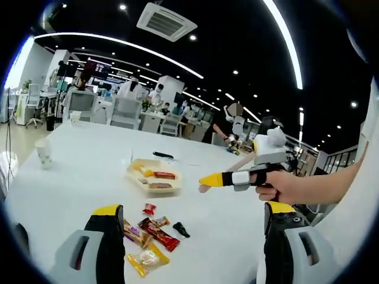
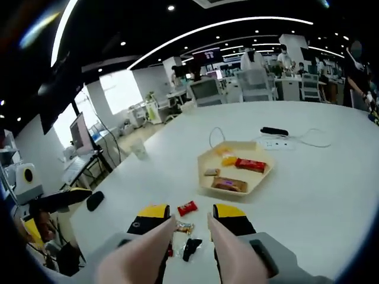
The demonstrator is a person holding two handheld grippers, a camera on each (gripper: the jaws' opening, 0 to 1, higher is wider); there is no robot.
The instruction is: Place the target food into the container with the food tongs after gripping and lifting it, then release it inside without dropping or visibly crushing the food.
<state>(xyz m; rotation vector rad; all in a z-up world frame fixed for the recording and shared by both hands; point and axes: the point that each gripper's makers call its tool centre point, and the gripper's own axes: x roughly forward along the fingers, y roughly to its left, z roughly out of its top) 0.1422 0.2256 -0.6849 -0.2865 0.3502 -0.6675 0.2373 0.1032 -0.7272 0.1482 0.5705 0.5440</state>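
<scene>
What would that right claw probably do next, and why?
Probably dip toward the loose snacks on the table and close on one. The right claw hangs open just above them holding nothing, and the tray farther back already holds a few wrapped pieces.

Both views high over table — sharing tray

A paper cup stands on the white surface; a power strip lies beyond, office desks and chairs behind.
</scene>
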